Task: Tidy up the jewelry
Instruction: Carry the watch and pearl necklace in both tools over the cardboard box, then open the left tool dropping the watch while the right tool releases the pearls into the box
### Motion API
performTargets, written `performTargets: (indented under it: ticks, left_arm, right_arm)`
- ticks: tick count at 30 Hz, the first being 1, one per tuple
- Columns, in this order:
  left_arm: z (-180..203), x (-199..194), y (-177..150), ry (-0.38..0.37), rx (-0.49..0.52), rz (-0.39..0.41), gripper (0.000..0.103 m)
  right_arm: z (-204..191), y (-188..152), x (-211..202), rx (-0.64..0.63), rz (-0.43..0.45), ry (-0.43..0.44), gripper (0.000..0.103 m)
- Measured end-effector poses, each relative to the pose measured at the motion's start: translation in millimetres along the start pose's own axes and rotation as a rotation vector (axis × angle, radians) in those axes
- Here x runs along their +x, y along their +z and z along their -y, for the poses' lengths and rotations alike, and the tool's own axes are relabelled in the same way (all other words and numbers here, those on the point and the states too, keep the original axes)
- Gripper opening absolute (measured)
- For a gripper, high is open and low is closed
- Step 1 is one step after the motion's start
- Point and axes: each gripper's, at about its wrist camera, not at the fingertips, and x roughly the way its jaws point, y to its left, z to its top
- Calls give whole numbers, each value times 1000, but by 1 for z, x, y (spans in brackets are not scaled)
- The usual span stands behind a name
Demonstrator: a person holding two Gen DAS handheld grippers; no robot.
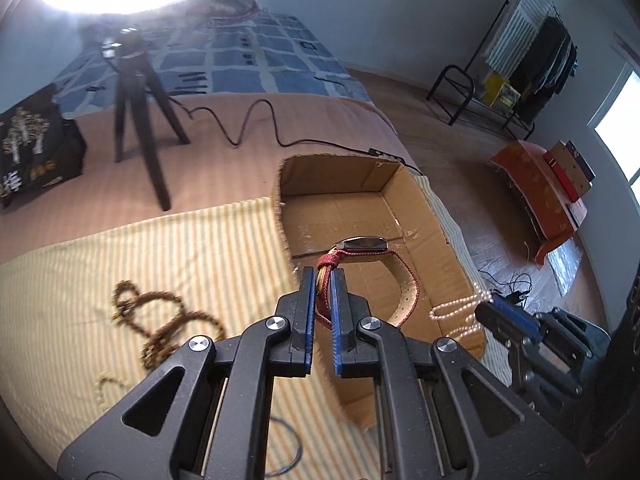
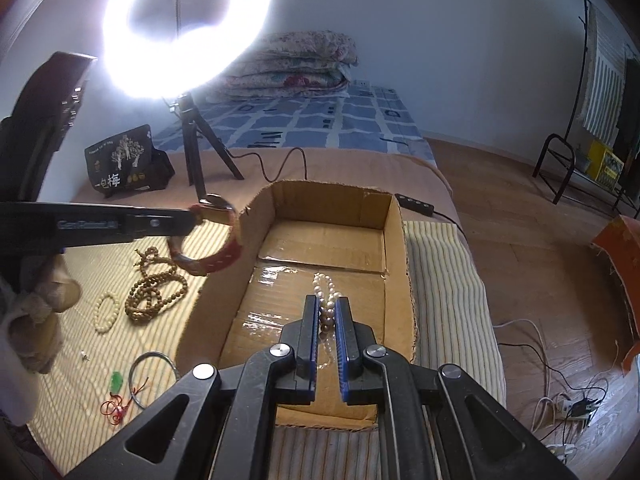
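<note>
Left wrist view: your left gripper [image 1: 323, 280] clamps the red-strapped watch [image 1: 366, 245] above the cardboard box [image 1: 408, 196]; your right gripper [image 2: 327, 312] pinches the pearl strand [image 2: 326, 292] over it. Nothing lies inside yet; wooden beads [image 2: 156, 280], a bangle [image 2: 154, 376] and more await on the bed.

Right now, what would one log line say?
left hand-held gripper: shut on watch | right hand-held gripper: shut on pearl bracelet | both over cardboard box

My left gripper [image 1: 323, 280] was clamped on the watch [image 1: 366, 245] strap, held up in the air. My right gripper [image 2: 325, 308] pinched the pearls [image 2: 326, 292] between its blue pads [image 2: 311, 328], pointing forward and slightly down.
</note>
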Motion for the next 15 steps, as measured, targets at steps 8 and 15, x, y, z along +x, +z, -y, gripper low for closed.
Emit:
performTargets:
  ticks: [8,15]
  left_arm:
    - [10,34,3,17,9,-34,5]
    - [12,39,2,19,15,-27,5]
  right_arm:
    - [10,-9,16,24,-32,14,5]
    - [13,-15,19,33,-44,29,6]
